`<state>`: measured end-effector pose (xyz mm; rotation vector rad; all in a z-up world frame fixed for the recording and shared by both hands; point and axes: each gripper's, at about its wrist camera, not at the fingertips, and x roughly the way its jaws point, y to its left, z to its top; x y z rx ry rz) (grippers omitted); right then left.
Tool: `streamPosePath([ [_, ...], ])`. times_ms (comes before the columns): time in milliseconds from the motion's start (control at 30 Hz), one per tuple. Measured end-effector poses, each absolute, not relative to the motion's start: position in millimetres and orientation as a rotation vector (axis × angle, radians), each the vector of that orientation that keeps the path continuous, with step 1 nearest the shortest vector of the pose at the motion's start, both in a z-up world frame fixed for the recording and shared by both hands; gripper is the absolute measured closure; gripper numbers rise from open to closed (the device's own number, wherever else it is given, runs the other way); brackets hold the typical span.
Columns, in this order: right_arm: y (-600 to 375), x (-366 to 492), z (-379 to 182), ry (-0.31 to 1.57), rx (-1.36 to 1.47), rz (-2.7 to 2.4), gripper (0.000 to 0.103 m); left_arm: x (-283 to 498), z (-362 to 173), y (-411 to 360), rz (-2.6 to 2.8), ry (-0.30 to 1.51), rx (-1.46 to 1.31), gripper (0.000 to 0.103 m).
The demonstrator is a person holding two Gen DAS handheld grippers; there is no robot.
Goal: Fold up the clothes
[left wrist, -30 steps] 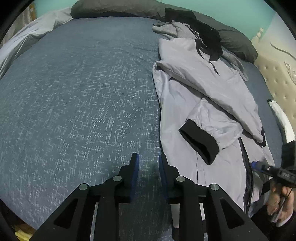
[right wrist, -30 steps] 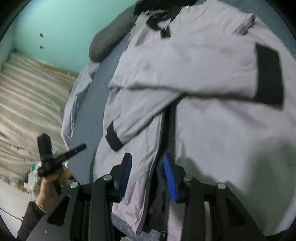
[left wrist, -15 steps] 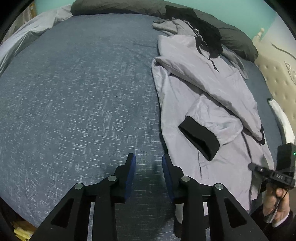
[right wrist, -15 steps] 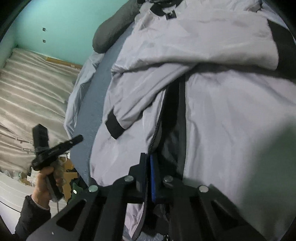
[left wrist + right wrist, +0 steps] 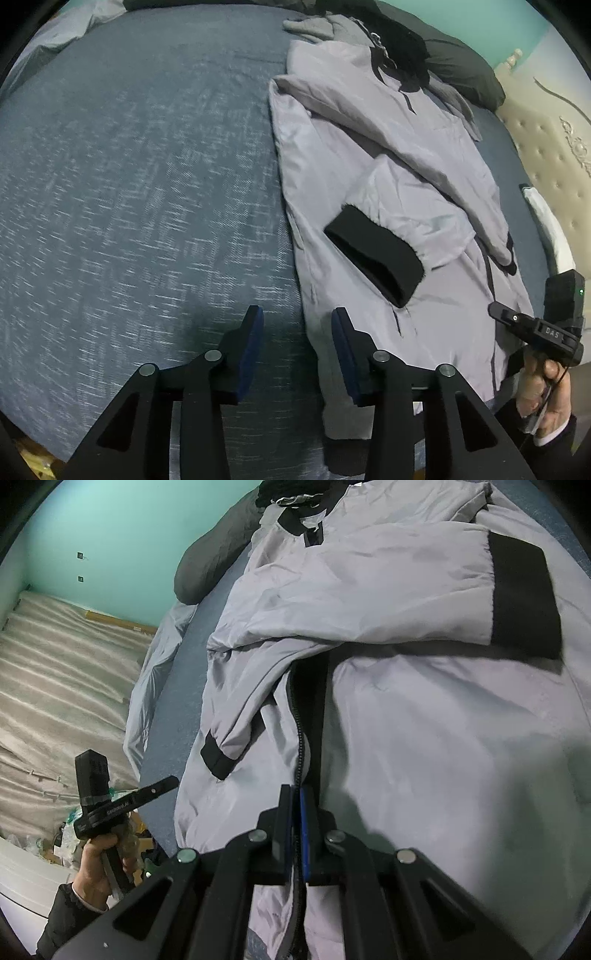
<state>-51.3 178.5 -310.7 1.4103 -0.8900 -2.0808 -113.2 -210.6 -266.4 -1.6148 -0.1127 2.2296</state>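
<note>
On bed (image 5: 129, 184), grey jacket (image 5: 351, 177), right gripper (image 5: 295, 812) pinching its zipper edge

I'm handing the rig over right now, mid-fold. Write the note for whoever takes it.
Right claw: shut on the jacket at the zipper edge near the hem.
Left claw: opening, nothing gripped, over the jacket's side edge near the hem.
Jacket lies flat on the bed, front up.
Done: both sleeves folded across the chest.
Left: grip the hem with the left claw, then fold the body.

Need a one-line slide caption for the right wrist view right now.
Right gripper shut on the grey jacket at its zipper edge, sleeves folded across, on the blue bed.
</note>
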Motion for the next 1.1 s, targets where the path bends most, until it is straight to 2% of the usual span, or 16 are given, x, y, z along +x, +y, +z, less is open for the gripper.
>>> streamPosePath([
  [500, 181.9, -48.7, -315.0, -0.871, 1.413, -2.087, 0.1, -119.3, -272.7, -218.5, 2.22, -0.319, -1.608, 0.061],
  [667, 184.2, -49.0, -314.9, -0.886, 1.411, -2.078, 0.1, -122.1, -287.7, -212.8, 2.193, -0.296, -1.663, 0.062],
  [733, 184.8, -48.4, -314.6, -0.884, 1.409, -2.073, 0.1, -120.9, -290.4, -210.4, 2.181, -0.269, -1.676, 0.087],
  [800, 184.9, -48.3, -314.7, -0.882, 1.409, -2.067, 0.1, -118.5, -289.6, -210.6, 2.181, -0.241, -1.672, 0.093],
  [900, 184.6, -48.3, -314.9, -0.881, 1.411, -2.065, 0.1, -115.4, -284.5, -213.8, 2.186, -0.237, -1.661, 0.097],
  [1100, 180.0, -48.4, -312.6, -0.839, 1.416, -2.081, 0.099, -110.8, -280.4, -214.9, 2.194, -0.217, -1.667, 0.098],
])
